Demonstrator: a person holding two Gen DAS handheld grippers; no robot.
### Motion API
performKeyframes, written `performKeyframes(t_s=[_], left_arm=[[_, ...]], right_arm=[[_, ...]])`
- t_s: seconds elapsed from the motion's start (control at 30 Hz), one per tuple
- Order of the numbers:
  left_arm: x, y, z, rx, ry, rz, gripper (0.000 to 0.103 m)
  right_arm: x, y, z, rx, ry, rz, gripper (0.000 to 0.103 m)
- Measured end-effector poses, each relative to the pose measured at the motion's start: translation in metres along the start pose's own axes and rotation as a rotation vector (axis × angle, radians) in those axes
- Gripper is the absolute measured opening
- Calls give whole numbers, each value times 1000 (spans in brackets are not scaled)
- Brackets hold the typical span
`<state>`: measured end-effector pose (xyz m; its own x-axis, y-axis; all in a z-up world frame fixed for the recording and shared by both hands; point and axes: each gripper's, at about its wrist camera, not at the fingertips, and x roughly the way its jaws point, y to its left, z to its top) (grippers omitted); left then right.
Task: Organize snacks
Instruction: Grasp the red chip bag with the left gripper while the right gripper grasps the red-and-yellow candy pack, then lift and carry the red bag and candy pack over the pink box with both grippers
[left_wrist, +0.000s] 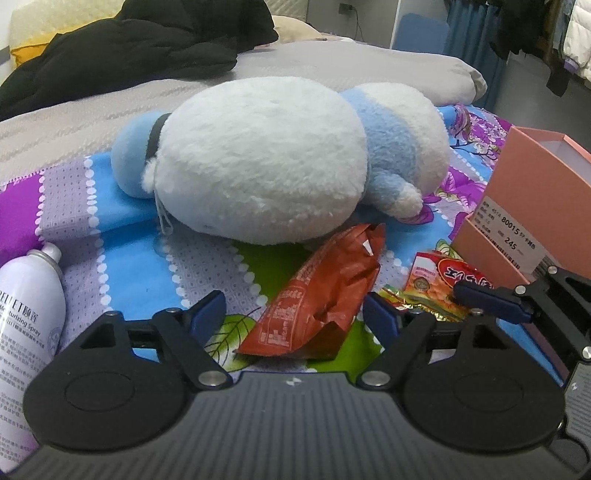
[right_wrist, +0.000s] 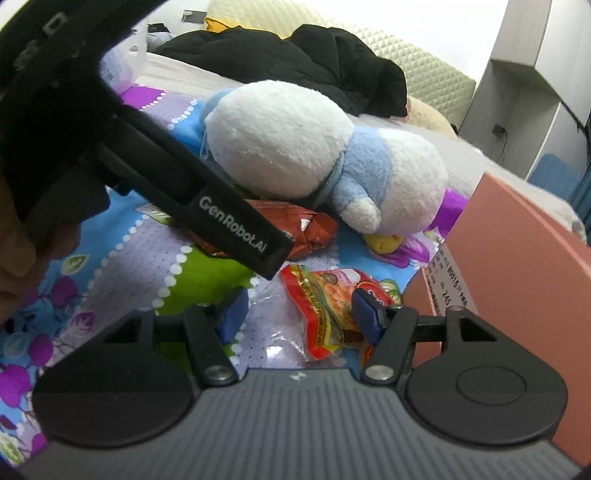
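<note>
- Left wrist view: the left gripper (left_wrist: 295, 314) is spread wide and holds nothing, its fingers on either side of the near end of the red bag (left_wrist: 325, 291), which lies on the bed (left_wrist: 122, 258) in front of the plush (left_wrist: 266, 158). The box (left_wrist: 535, 206) stands at right; its visible inside looks bare. A spray can (left_wrist: 26, 314) lies at left.
- Right wrist view: the right gripper (right_wrist: 299, 314) is also open and empty, over the small packet (right_wrist: 332, 302) just left of the box (right_wrist: 517, 277).
- Judgement: both snacks are still loose, so the task looks barely begun.
</note>
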<state>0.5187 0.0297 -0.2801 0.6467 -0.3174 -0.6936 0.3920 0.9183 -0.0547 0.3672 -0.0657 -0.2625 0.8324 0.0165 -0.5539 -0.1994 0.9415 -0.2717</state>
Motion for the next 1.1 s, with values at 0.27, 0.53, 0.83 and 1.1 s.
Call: performKeyframes(t_s=[0.27, 0.53, 0.83, 1.1], left_arm=[[-1, -11, -3, 23, -4, 0, 67], [-17, -11, -7, -25, 6, -16, 57], [-55, -19, -25, -110, 2, -6, 54], [-109, -33, -49, -238, -23, 20, 53]], right_arm=[[1, 1, -1, -16, -1, 41, 49], [-8, 6, 0, -43, 6, 21, 26], [-41, 8, -9, -43, 16, 43, 17], [-88, 3, -16, -4, 15, 89, 14]])
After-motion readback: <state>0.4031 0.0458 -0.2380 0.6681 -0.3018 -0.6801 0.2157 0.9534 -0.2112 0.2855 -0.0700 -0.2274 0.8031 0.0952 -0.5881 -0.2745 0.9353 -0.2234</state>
